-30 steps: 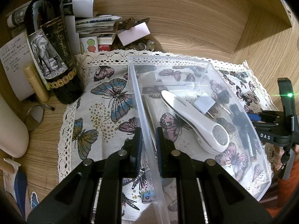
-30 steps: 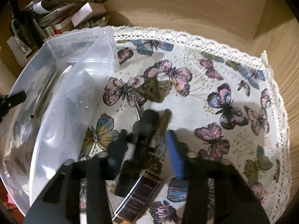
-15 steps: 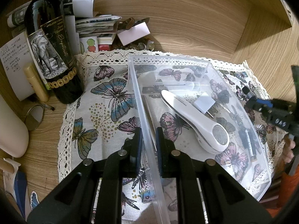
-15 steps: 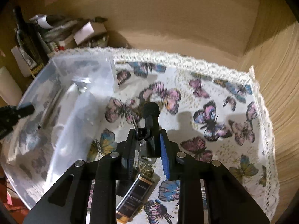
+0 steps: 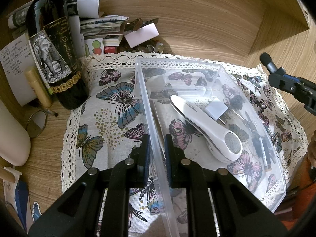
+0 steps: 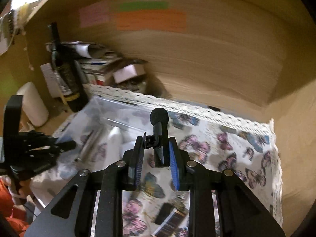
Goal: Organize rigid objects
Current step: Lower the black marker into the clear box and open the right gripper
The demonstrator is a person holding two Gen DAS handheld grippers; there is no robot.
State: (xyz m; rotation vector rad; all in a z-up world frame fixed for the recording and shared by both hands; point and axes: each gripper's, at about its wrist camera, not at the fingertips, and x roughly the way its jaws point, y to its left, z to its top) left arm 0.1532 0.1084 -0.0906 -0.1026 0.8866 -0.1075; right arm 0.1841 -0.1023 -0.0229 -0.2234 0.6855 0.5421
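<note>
A clear plastic box (image 5: 215, 69) stands on a butterfly cloth (image 5: 110, 102). In it lie a white handheld device (image 5: 203, 126), a small white block (image 5: 216, 109) and dark slim items (image 5: 260, 144). My left gripper (image 5: 157, 144) is shut on the box's left wall. My right gripper (image 6: 156, 150) is shut on a small black microphone (image 6: 159, 134) with a round foam head and holds it in the air, right of the box (image 6: 122, 114). It shows at the right edge of the left wrist view (image 5: 280, 77).
A dark wine bottle (image 5: 53, 47) stands at the cloth's back left corner beside papers and small boxes (image 5: 102, 29). A white bottle (image 5: 11, 136) and a round mirror (image 5: 36, 123) lie left. A dark flat object (image 6: 171, 221) lies on the cloth below my right gripper. Wooden walls close the back and right.
My right gripper has closed on the microphone and lifted it off the cloth, rising and tilting up. My left gripper has stayed shut on the box wall.
</note>
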